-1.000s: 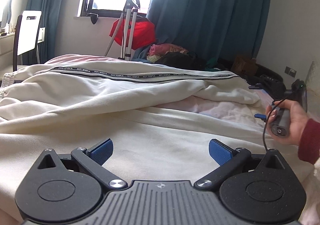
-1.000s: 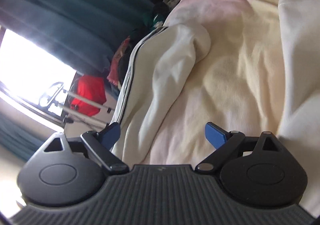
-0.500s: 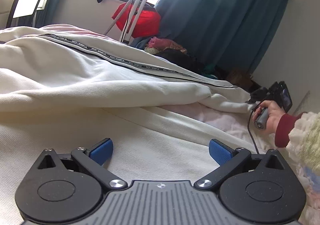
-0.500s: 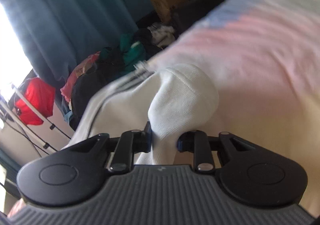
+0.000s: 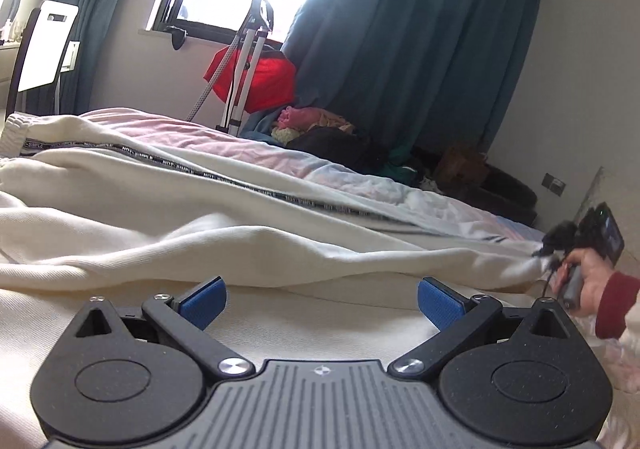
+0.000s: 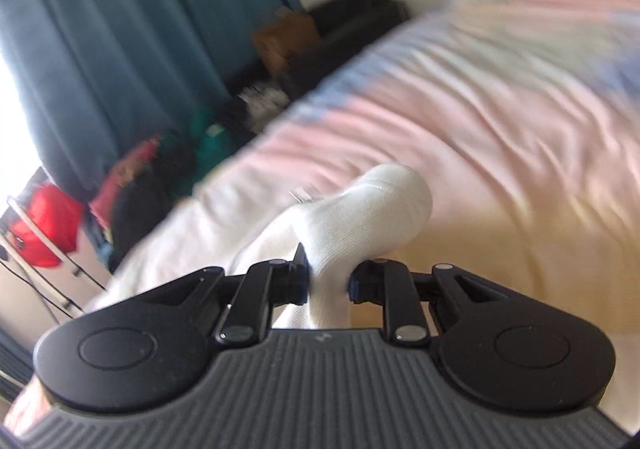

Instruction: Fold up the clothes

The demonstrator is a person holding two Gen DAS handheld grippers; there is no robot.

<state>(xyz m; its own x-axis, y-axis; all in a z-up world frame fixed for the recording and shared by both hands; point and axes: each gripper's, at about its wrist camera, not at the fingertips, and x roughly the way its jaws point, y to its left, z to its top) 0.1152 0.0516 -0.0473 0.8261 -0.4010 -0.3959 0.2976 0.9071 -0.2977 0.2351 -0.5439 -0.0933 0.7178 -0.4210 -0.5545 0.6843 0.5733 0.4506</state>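
Observation:
Cream track trousers with a black lettered side stripe lie stretched across the bed. My left gripper hovers low over the near cream cloth, its blue pads wide apart with nothing between them. In the right wrist view my right gripper is shut on the ribbed leg cuff, which bulges out past the fingers above the bed. From the left wrist view, a hand with a red sleeve holds that right gripper at the far right, at the stretched leg's end.
The bed wears a pink and pale blue sheet. Beyond it stand a garment steamer pole, a red bag, a heap of clothes, teal curtains and a chair at the left.
My right gripper went from open beside the leg end to shut on the cuff, then lifted and pulled it outward. The trouser leg now lies stretched; the left gripper stayed open.

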